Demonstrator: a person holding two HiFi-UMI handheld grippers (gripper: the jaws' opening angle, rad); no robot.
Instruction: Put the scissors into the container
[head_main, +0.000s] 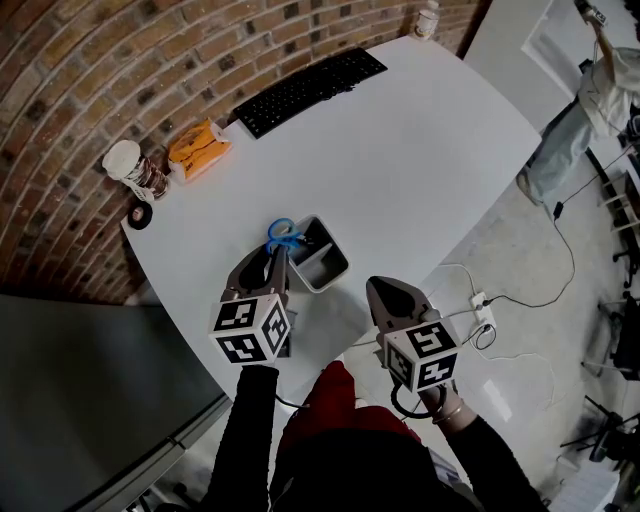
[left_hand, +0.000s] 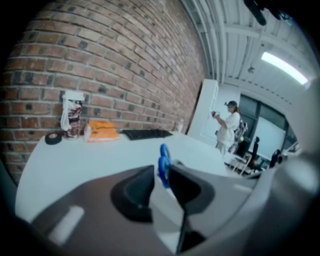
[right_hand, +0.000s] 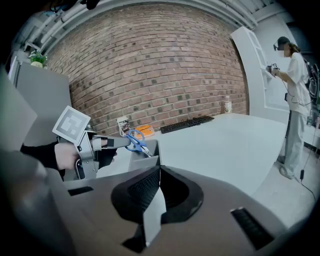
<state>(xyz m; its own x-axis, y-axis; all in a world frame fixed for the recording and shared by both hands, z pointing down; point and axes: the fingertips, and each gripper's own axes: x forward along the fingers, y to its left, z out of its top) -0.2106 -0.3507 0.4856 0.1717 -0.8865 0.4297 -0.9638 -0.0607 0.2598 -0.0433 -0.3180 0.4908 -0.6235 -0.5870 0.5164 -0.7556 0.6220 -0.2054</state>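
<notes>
1. Nearest the person, the right gripper (head_main: 385, 295) hangs over the front edge of the white table (head_main: 420, 150). Its jaws are closed tip to tip on nothing, and it is apart from the container.
2. Just beyond, the left gripper (head_main: 272, 262) reaches to the container's near corner. Its jaws stand apart on either side of the blue handle loops, and a gap shows beside the handle, so the pads do not seem to press.
3. The scissors (head_main: 283, 236) stand tilted. Their blades point down inside the grey rectangular container (head_main: 325, 272), and the loops rise above its rim.
4. The scissors are probably light and stiff, with smooth steel blades that would slip between pads. The plastic loops, or the neck just below them, look like the surest hold. With the heavier handle end on top, they will likely lean against the container wall.
5. Farther back lie a roll of tape (head_main: 140, 216), a paper cup (head_main: 125, 160), an orange packet (head_main: 198, 148) and a black keyboard (head_main: 310, 90), near the brick wall (head_main: 90, 70).
</notes>
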